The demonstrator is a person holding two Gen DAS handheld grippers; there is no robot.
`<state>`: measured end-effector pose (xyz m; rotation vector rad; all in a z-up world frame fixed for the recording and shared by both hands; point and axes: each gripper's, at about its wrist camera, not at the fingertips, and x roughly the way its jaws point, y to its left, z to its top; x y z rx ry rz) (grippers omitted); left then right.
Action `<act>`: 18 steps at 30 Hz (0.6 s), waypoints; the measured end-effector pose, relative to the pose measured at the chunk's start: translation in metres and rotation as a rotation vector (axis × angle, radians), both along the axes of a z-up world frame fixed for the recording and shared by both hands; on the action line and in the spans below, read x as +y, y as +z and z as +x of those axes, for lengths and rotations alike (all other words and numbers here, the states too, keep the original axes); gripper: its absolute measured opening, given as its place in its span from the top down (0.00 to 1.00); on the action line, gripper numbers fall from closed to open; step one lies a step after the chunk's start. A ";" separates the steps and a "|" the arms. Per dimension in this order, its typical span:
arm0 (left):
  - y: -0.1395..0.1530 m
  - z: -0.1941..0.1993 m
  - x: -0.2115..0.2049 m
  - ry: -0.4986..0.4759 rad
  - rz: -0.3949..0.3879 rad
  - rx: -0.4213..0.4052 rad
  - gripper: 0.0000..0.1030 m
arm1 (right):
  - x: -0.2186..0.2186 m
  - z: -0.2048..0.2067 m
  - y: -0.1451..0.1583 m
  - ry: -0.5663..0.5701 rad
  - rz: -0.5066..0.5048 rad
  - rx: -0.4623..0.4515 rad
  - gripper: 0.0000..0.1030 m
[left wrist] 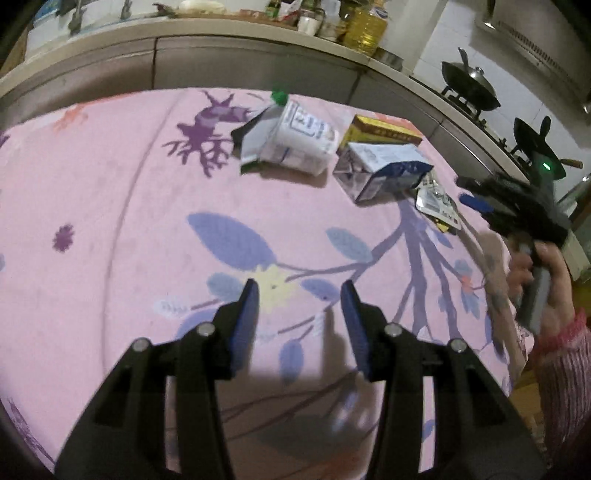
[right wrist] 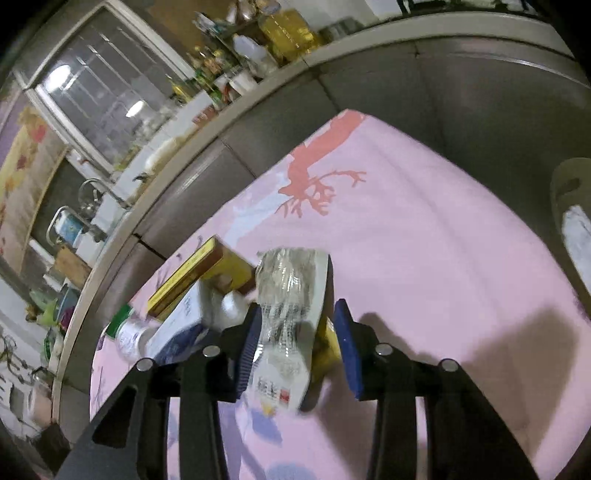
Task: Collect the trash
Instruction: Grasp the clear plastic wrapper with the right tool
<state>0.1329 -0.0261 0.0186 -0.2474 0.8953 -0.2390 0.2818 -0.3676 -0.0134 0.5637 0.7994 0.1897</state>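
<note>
- Trash lies in a cluster at the far side of the desk, which is covered by a pink flowered cloth.
- In the cluster, a white carton with a green cap lies on its side, with a yellow box just beside it.
- A blue carton lies in front of the box, with a silvery wrapper at its near corner.
- The left tool is released, with nothing between its blue pads. It hangs over bare cloth, well apart from the trash.
- The right tool straddles the wrapper with its jaws half spread. One pad is at the wrapper's edge, and the other stands clear of it, so there is no grip.
- A hand in a pink knit sleeve holds the right tool's handle.
- Behind the desk are an oil bottle and a wok.
</note>
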 end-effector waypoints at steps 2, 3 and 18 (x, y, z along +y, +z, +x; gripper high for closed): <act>-0.001 -0.002 -0.001 -0.006 -0.011 0.003 0.57 | -0.001 0.021 -0.011 0.034 0.054 0.056 0.62; -0.001 -0.003 -0.002 -0.010 -0.016 0.003 0.57 | -0.001 0.026 -0.016 0.048 0.082 0.072 0.64; 0.008 0.008 -0.076 -0.178 -0.010 -0.026 0.47 | 0.009 -0.117 -0.039 0.118 0.228 0.055 1.00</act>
